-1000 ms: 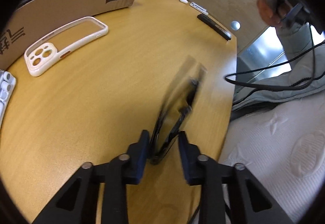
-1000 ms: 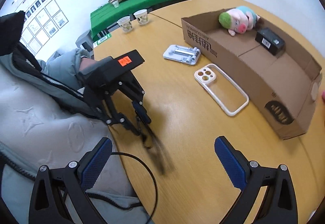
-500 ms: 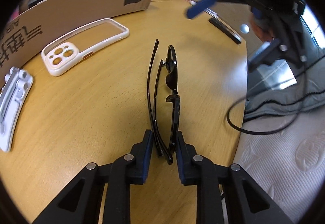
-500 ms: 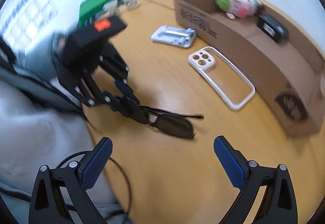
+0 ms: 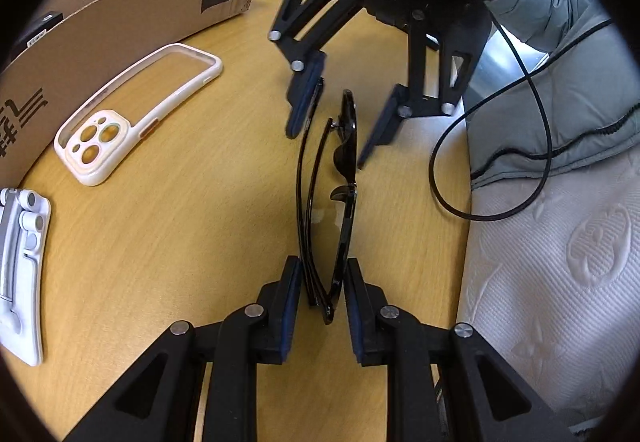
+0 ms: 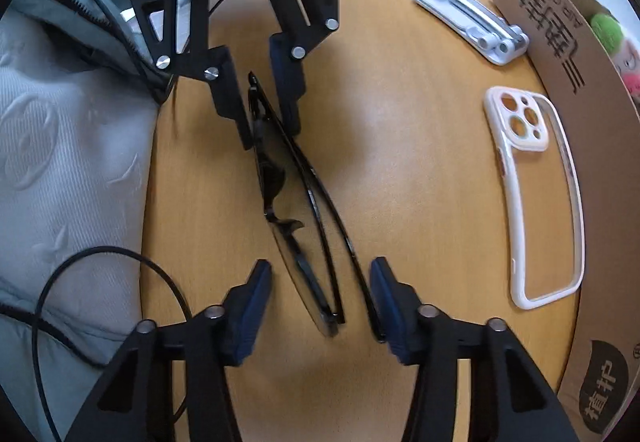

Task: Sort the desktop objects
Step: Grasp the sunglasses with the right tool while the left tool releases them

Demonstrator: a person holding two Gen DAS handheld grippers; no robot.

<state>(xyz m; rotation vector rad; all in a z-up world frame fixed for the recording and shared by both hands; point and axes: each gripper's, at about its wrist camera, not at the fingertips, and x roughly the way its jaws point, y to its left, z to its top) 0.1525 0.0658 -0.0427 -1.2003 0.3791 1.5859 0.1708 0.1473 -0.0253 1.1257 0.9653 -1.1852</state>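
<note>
Black folded sunglasses [image 5: 344, 177] are held above the round wooden table [image 5: 180, 242]. My left gripper [image 5: 320, 298] is shut on one end of them. My right gripper [image 6: 320, 298] is open, its fingers on either side of the other end [image 6: 316, 282], one temple arm close to its right pad. The right gripper also shows in the left wrist view [image 5: 340, 121], and the left one in the right wrist view [image 6: 264, 109]. A white phone case [image 5: 132, 113] [image 6: 536, 201] and a white folding phone stand [image 5: 20, 274] [image 6: 472, 25] lie on the table.
An open cardboard box [image 5: 120, 13] [image 6: 576, 53] stands along the table's far side with plush toys and a black box inside. A black cable [image 5: 500, 121] hangs by the table's edge, beside a white quilted surface [image 5: 552, 262].
My left gripper lifted the sunglasses and held them out lengthwise. My right gripper came in from afar and now straddles their far end, its jaws narrower than before.
</note>
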